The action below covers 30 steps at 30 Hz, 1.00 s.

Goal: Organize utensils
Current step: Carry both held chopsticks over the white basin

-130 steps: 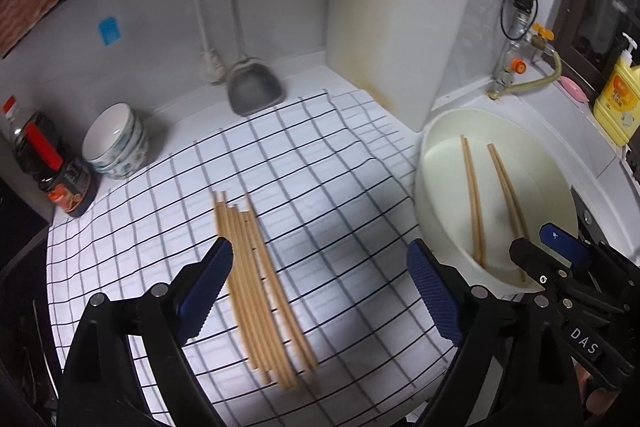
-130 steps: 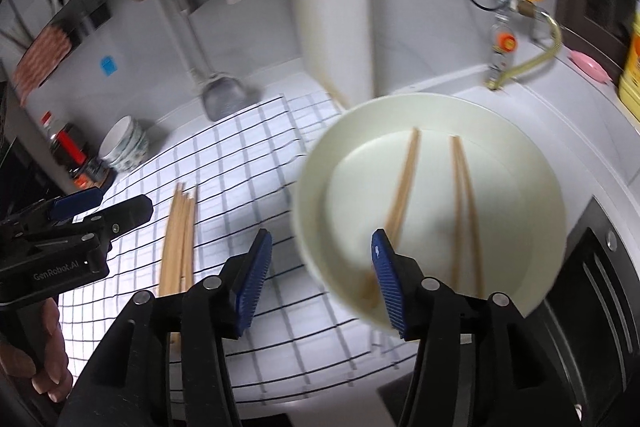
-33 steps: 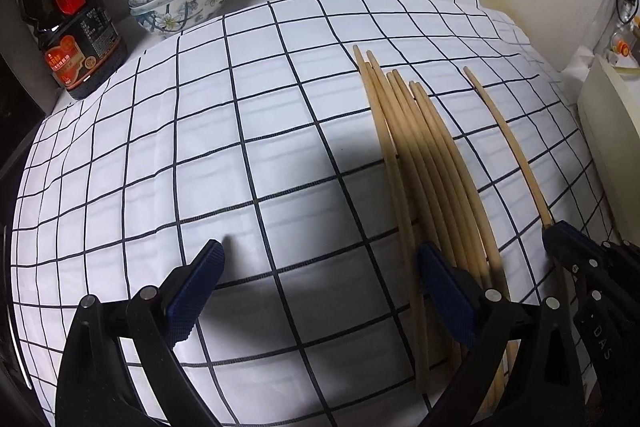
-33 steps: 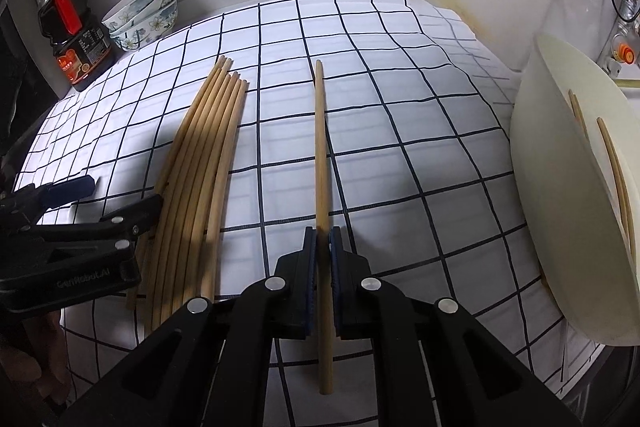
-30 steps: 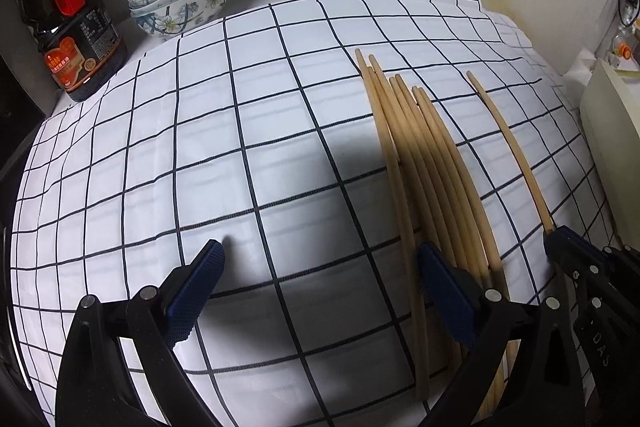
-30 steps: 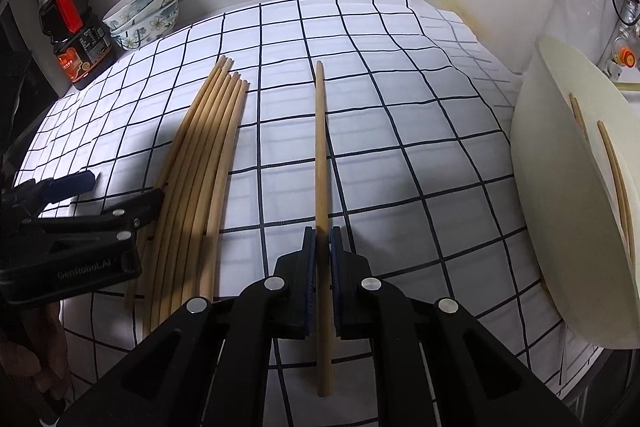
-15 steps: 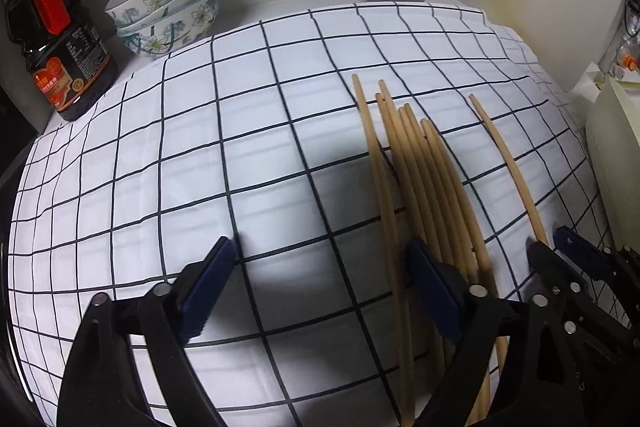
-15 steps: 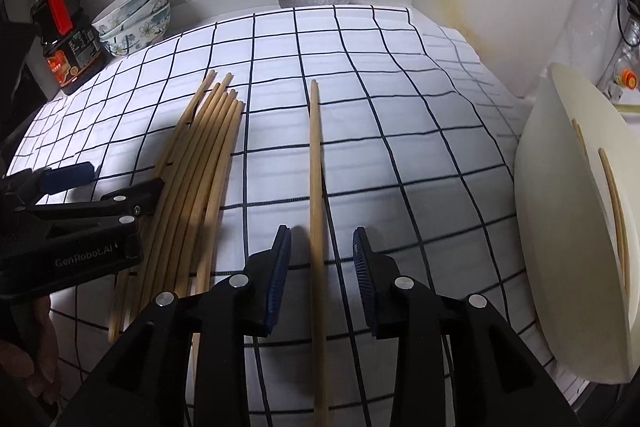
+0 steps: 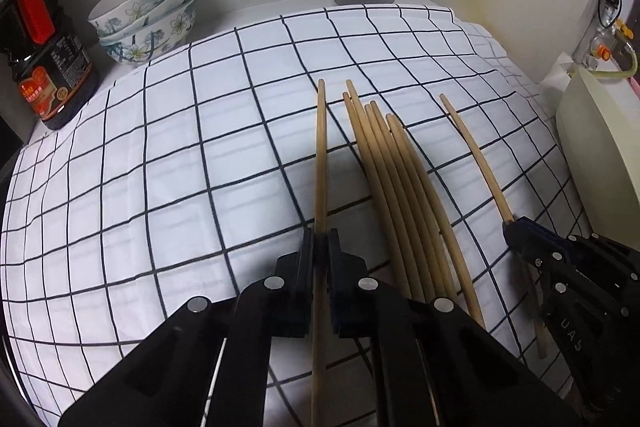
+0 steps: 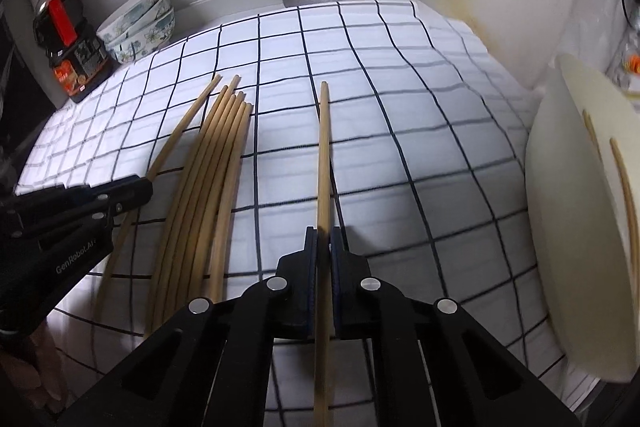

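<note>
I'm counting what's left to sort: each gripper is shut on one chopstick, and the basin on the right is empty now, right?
Not quite. The basin still holds two chopsticks, as the right wrist view shows. The rest stands: the left gripper and the right gripper are each shut on one chopstick.

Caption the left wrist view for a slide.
Left tongs shut on one chopstick beside the chopstick bundle on the checked cloth.
</note>
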Each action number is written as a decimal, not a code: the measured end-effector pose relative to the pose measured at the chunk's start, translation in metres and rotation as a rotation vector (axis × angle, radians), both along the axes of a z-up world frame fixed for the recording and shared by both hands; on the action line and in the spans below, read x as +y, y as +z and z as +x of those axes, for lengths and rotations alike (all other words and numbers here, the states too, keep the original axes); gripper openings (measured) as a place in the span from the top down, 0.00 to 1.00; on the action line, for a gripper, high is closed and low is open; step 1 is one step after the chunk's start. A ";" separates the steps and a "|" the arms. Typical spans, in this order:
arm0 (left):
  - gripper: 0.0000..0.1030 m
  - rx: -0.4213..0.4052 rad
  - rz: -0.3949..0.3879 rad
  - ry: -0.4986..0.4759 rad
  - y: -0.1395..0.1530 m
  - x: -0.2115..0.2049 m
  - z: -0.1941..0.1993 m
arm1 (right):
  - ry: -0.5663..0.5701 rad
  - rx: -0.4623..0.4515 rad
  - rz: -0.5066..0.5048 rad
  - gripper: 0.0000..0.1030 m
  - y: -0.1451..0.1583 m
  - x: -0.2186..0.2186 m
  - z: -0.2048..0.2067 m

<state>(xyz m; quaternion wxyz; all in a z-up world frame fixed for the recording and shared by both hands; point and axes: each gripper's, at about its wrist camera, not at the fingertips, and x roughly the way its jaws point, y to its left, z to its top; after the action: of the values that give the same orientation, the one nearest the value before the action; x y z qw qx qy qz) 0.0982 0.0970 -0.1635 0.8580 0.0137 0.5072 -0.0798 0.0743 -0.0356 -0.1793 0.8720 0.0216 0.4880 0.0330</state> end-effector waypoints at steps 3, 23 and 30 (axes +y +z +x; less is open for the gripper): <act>0.93 0.030 -0.012 0.008 0.001 0.008 -0.008 | -0.013 -0.002 0.039 0.94 0.007 -0.001 -0.011; 0.93 -0.105 -0.151 -0.159 0.123 -0.082 -0.045 | -0.138 -0.178 0.106 0.94 0.124 -0.096 -0.076; 0.93 -0.087 -0.236 -0.301 0.135 -0.182 -0.038 | -0.291 -0.198 0.075 0.94 0.133 -0.190 -0.102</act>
<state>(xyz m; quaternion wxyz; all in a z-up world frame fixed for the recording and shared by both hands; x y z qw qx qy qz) 0.0603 -0.0852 -0.0281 0.8531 -0.0078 0.4489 -0.2656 -0.0277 -0.2258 -0.0460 0.9100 0.1212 0.3897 -0.0736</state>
